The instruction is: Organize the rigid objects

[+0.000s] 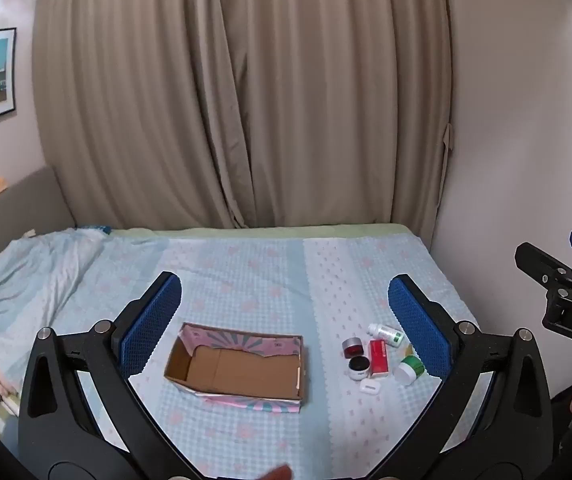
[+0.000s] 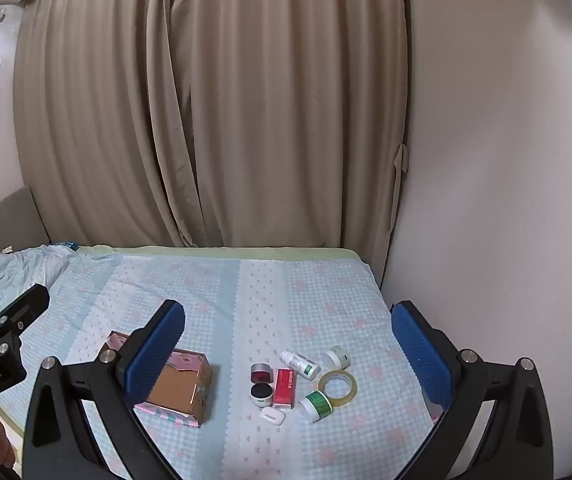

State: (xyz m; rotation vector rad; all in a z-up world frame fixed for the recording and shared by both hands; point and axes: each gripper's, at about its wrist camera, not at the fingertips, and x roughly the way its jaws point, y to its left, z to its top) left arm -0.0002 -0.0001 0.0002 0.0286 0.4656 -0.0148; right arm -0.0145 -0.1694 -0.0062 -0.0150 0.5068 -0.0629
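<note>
Cardboard box (image 1: 237,364) sits low centre on bed (image 1: 245,264); jars, bottle and red carton (image 2: 284,387) cluster right of it. Left hand-held gripper (image 1: 286,320) and right hand-held gripper (image 2: 288,344) both spread wide, holding nothing.

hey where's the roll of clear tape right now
In the right wrist view the tape roll lies flat on the bed, at the right edge of the cluster of small items, touching the green-labelled jar and just below the white jar.

Soft, even indoor light fills both fisheye views, with faint shadows. Straight lines bow outward and black vignette darkens the corners. The curtain (image 1: 241,92) dulls daylight; small bottles on the bed (image 2: 245,280) appear slightly soft.
</note>
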